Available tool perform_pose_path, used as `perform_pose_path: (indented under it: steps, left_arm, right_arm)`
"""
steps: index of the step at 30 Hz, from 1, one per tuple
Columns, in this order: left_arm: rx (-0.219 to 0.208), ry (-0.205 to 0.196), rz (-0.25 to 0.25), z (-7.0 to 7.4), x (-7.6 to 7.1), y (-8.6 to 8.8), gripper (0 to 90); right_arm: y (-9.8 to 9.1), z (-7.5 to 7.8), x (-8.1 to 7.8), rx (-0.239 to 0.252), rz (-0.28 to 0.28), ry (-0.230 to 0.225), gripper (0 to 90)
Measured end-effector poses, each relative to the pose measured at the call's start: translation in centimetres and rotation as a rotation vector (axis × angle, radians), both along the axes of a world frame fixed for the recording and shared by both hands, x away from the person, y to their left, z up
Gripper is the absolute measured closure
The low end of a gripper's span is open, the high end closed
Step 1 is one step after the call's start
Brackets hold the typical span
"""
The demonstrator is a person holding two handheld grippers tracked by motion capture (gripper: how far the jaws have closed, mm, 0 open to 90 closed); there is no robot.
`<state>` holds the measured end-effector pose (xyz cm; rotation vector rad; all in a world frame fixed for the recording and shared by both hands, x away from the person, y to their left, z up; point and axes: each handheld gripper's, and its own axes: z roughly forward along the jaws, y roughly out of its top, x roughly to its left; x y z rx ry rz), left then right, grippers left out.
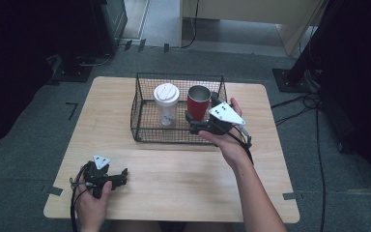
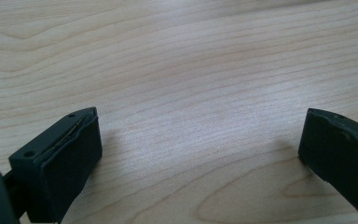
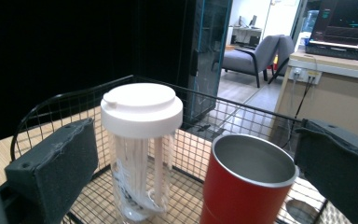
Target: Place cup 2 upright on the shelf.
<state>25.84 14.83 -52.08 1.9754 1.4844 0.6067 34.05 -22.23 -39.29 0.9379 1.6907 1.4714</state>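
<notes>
A black wire basket (image 1: 137, 113) stands at the back middle of the wooden table (image 1: 183, 169). Inside it are a clear bottle with a white lid (image 1: 166, 99) and, to its right, a red metal tumbler (image 1: 198, 104), both upright. My right gripper (image 1: 192, 123) hovers open at the basket's front right, just in front of the tumbler. In the right gripper view, the bottle (image 3: 142, 140) and tumbler (image 3: 247, 186) stand ahead of the right gripper (image 3: 196, 140), inside the basket (image 3: 242, 114). My left gripper (image 1: 122, 178) rests open at the table's front left and holds nothing. The left gripper (image 2: 200, 154) faces bare wood (image 2: 191, 70).
Cables (image 1: 314, 111) run over the grey floor to the right of the table. A black stand base (image 1: 290, 79) sits behind the table's right corner. A grey armchair (image 3: 256, 58) and a desk (image 3: 335, 74) stand far behind the basket.
</notes>
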Motion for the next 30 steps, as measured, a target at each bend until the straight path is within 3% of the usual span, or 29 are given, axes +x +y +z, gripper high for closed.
perform_pose_path:
  steps: [17, 30]
  left_arm:
    - [0.001, 0.0, 0.0, 0.0, 0.0, 0.0, 0.1]
    - [0.001, 0.002, -0.001, 0.0, 0.0, 0.0, 0.1]
  right_arm:
    - [-3.3, -1.5, -3.4, 0.013, -0.048, -0.005, 0.0]
    - [-6.7, -3.1, -5.5, 0.028, -0.114, 0.012, 0.0]
